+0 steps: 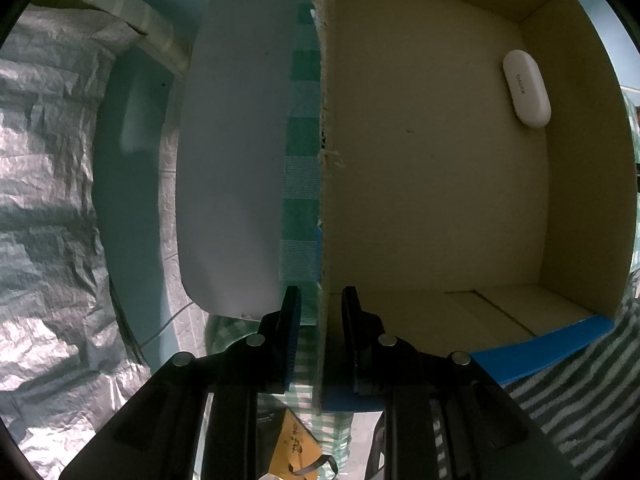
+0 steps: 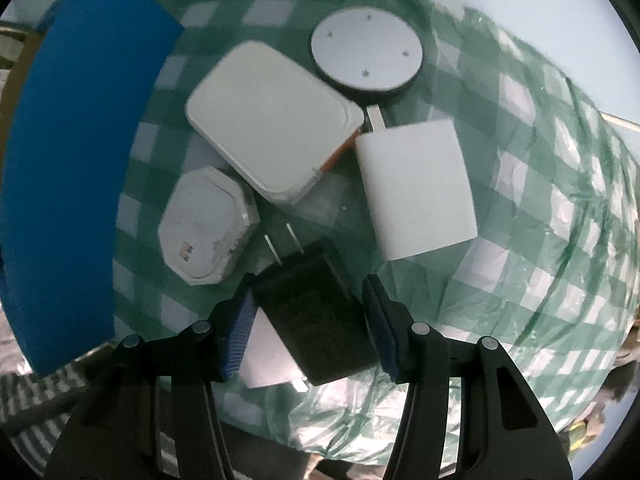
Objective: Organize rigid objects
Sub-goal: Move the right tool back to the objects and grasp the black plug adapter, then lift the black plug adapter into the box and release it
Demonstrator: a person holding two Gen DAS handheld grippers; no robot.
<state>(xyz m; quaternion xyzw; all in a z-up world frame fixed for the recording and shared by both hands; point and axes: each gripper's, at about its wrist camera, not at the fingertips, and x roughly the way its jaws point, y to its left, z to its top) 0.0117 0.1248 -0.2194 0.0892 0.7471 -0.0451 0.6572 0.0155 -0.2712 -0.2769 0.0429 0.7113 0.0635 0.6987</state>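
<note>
left gripper (image 1: pixel 320 308): jaws straddle the torn edge of the cardboard box (image 1: pixel 432 168) wall, one finger outside, one inside; pads look pressed on the wall, so clamped on it.
box: brown inside, blue outside; its open interior fills the view ahead and to the right of the left jaws.
earbud case (image 1: pixel 526 88): white oval, lies on the box's inner face, far ahead and right of the left jaws, near a corner.
white panel (image 1: pixel 232 160): large, rounded, ahead and left of the left jaws, outside the box wall.
right gripper (image 2: pixel 308 292): jaws apart, one finger each side of the black plug adapter (image 2: pixel 316 316); left pad at its edge, right pad shows a gap, so not clamped.
black plug adapter: lies on the checked surface (image 2: pixel 520 260) between the right jaws, prongs pointing ahead.
octagonal white box (image 2: pixel 208 224): just ahead-left of the right jaws.
rounded white box (image 2: pixel 272 120): farther ahead, orange trim at one corner.
white charger block (image 2: pixel 416 188): ahead-right of the jaws.
round disc (image 2: pixel 367 50): farthest ahead, grey top, dark rim, touching the rounded white box.
box exterior: blue wall far left of the right jaws.
</note>
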